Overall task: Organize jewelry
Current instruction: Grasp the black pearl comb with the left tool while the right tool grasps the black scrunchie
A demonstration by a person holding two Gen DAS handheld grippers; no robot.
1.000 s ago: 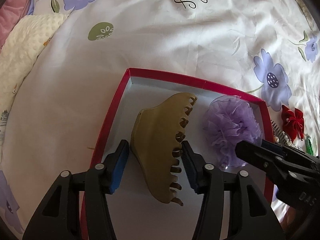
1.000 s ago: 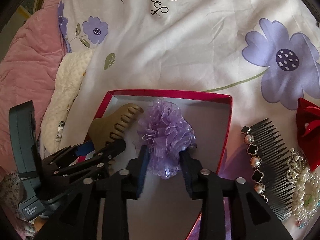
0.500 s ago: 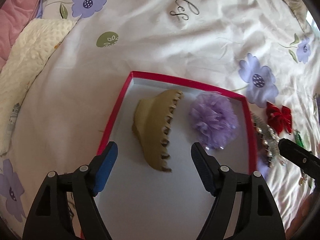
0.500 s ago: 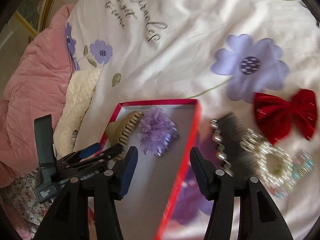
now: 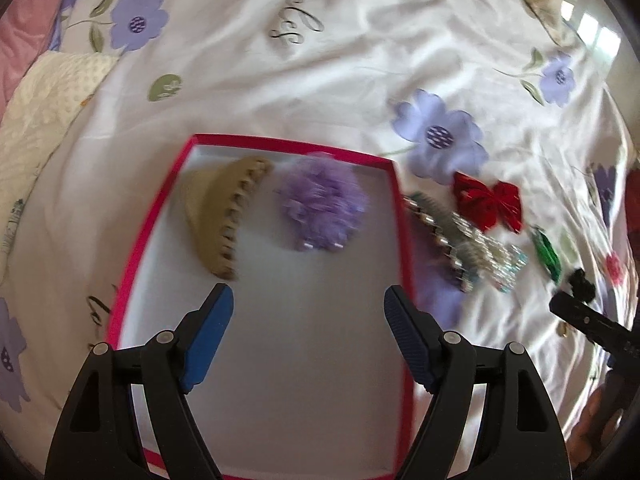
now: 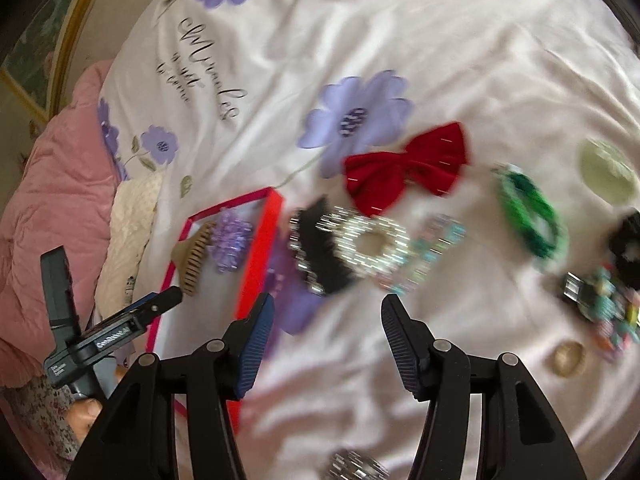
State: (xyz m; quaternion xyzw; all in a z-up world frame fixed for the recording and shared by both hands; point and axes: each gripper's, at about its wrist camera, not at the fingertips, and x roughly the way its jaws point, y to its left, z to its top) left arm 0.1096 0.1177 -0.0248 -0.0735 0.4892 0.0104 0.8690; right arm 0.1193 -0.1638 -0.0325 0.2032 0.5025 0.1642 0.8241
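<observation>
Left gripper (image 5: 306, 332) is hanging wide and empty over the bare near half of the box (image 5: 405, 264). Right gripper (image 6: 326, 342) is also spread wide, holding nothing, hovering over sheet (image 6: 460, 80) just right of the box's red wall.

In the left view, the tan claw clip (image 5: 218, 216) is lying at 11 o'clock from the fingers, and the purple pom (image 5: 320, 208) at 12, both inside the box at its far end, just beside each other.

In the right view, the black comb (image 6: 320, 248) with pearl studs is sitting at 12 o'clock, nearest the fingers, its left edge just beside the box wall. A beaded ring (image 6: 376, 248) is overlapping or touching the comb's right side; blur makes it hard to tell which. Red bow (image 6: 408, 168) is further out at 12–1. Green band (image 6: 528, 212) is at 2 o'clock, and a dark blurred cluster (image 6: 600, 300) at 3.

Likely step: right gripper is going for the next loose piece, probably the comb.

Doing it well:
- Line the fingers across the comb's spine, not its teeth.
- Come down clear of the beaded ring so it isn't dragged along.
- Press lightly; the sheet is soft and wrinkled.
- Drop it in the bare near half, away from clip and pom.
- Keep the left gripper out of the path.
</observation>
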